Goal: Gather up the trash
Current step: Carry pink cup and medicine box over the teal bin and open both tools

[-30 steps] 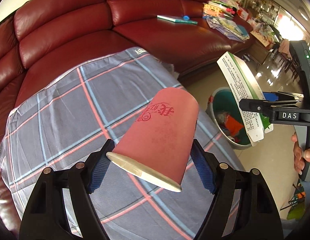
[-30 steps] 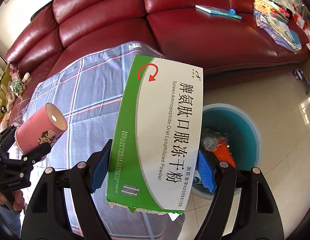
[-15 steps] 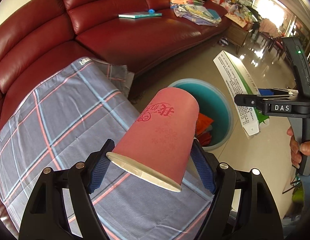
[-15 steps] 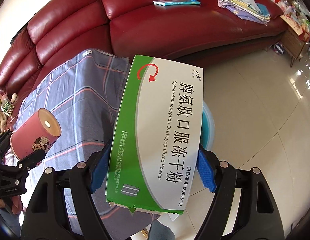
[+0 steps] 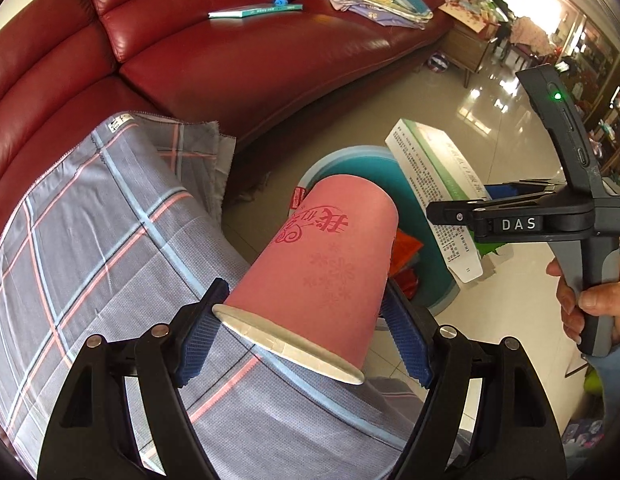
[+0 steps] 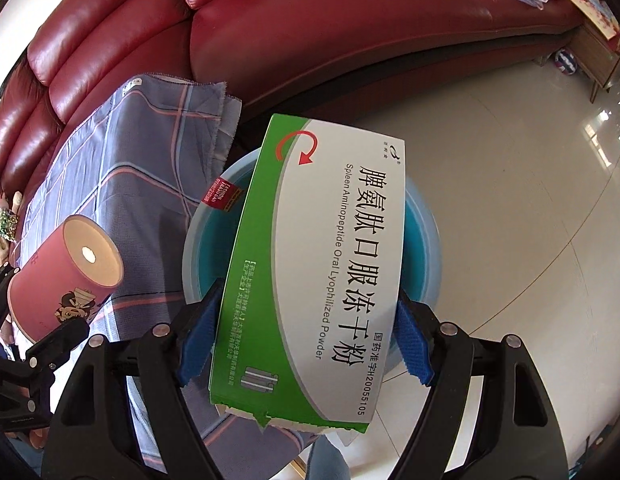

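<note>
Here the left tool (image 5: 305, 340) is clenched on a pink paper cup (image 5: 322, 264), tipped over the edge of the plaid-covered worktop (image 5: 89, 240). Just beside it, the right tool (image 6: 305, 340) grips a green-and-white medicine box (image 6: 322, 264) above the teal trash bin (image 6: 424, 236) on the floor.
</note>
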A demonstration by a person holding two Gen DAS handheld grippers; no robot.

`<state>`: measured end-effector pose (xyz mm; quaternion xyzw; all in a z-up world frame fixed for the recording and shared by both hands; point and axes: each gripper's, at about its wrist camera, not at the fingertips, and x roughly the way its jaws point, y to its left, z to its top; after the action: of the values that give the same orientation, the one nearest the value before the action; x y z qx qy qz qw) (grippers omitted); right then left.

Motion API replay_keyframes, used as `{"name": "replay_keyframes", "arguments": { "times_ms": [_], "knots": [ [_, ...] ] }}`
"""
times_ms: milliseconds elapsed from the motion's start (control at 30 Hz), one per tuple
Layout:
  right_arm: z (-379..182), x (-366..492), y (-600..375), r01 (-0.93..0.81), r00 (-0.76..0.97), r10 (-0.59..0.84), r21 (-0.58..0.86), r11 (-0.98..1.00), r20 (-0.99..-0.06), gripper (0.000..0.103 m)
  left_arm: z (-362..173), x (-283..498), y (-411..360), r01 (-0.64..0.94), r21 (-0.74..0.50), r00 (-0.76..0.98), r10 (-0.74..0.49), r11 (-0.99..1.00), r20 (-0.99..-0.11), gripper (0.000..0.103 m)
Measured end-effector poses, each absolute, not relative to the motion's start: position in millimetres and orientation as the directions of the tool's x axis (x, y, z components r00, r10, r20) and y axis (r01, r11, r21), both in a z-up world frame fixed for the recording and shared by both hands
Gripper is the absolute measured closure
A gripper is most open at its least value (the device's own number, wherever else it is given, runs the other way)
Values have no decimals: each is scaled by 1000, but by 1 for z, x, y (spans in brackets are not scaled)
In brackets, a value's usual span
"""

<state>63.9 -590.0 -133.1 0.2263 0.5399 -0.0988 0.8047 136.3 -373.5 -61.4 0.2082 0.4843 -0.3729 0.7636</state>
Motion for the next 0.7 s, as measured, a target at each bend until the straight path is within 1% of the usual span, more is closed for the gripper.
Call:
{"name": "replay_keyframes", "arguments": {
  "times_ms": [67, 133, 233, 300, 700],
  "knots": [
    [-139, 68, -596, 420, 387, 102, 274, 865, -917, 24, -66, 142, -379, 771, -46, 246, -363, 635, -899, 25],
    [-141, 69, -600, 435, 386, 101, 277, 857, -917, 24, -70, 147, -384, 771, -53, 237, -363, 634, -901, 25],
    [-140, 68, -605, 444, 381, 78, 256, 859, -921, 22, -74, 148, -392, 775, -63, 226, -368, 629, -902, 25],
    [-139, 66, -609, 448, 378, 61, 240, 861, -924, 18, -78, 149, -397, 778, -69, 217, -370, 624, -903, 25],
    [-124, 41, -626, 478, 376, -8, 187, 859, -926, 12, -99, 137, -434, 813, -85, 166, -369, 576, -914, 24]
  ]
}}
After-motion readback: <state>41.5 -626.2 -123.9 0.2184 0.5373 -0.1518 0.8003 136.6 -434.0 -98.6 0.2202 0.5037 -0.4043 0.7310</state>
